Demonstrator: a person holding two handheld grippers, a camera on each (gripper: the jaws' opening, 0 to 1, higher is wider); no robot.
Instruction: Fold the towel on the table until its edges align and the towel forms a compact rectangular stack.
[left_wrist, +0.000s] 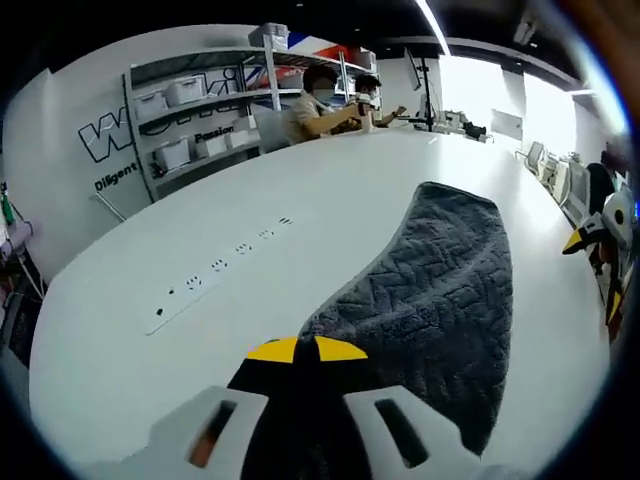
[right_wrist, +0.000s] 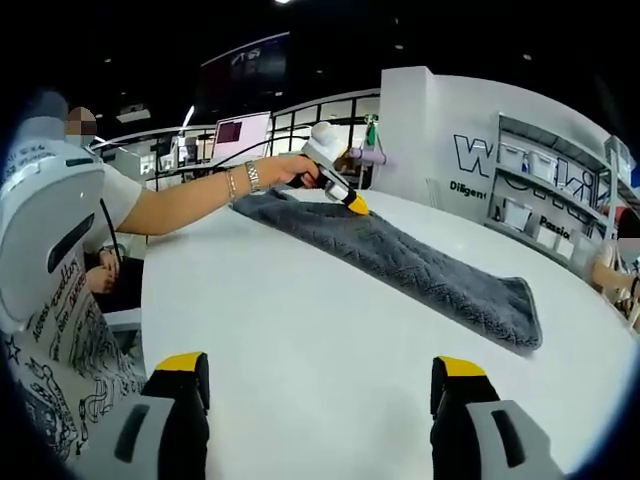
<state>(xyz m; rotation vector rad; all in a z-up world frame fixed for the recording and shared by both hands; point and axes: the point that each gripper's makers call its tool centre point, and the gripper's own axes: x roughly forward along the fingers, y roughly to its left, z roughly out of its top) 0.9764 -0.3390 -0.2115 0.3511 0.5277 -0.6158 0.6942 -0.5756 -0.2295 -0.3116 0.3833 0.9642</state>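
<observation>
Dark grey textured towel (right_wrist: 400, 262), folded into a long narrow strip, flat on the white table (right_wrist: 300, 350).

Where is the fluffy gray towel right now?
The towel lies stretched along the white table. In the right gripper view, the left gripper pinches its far end; the right gripper waits open, well short.

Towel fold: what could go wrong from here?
The left gripper is shut on one end of the towel while the right gripper hangs open, apart from it. Lifting one-handed may drag or twist the long strip. The far end lies near the table edge and might slide off.
</observation>
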